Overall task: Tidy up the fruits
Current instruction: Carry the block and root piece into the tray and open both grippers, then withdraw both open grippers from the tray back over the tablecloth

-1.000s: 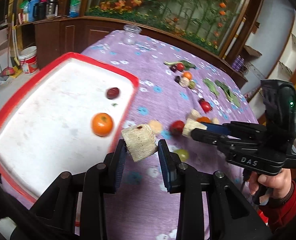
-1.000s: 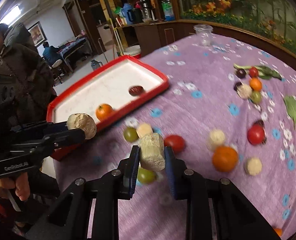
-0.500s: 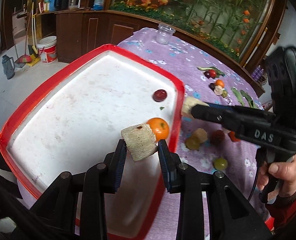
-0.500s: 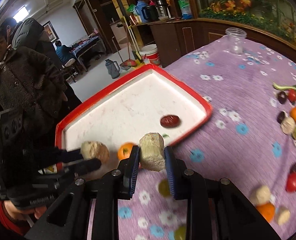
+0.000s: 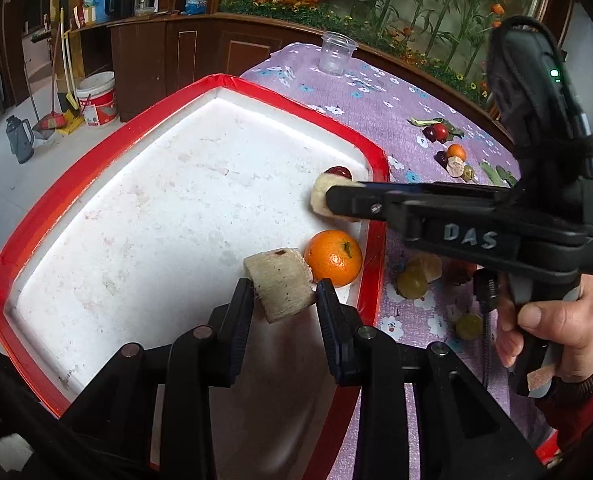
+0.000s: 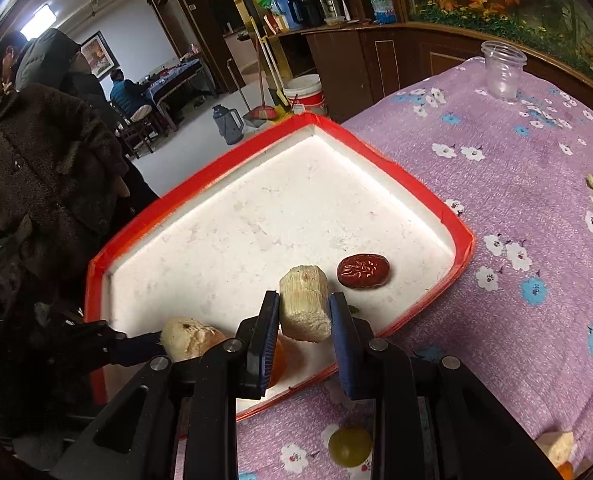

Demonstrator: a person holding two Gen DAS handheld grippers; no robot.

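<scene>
Left gripper (image 5: 284, 300): clamped on a pale cut chunk (image 5: 280, 284), now carried off the cloth and over the tray's near right part.
Left chunk axis: short cylinder, long axis tilted up and away to the left, cut face toward the camera.
Right gripper (image 6: 302, 316): pinching a second pale chunk (image 6: 305, 309), arrived above the tray floor from the scattered fruit.
Right chunk axis: near upright, cut end up.
Tray (image 5: 36, 216): orange (image 5: 333, 257) just beside left chunk; red date (image 6: 363, 271) beyond.
Meaning: both pieces likely ready for release.
Cloth (image 6: 516, 184): more fruit unsorted.
</scene>
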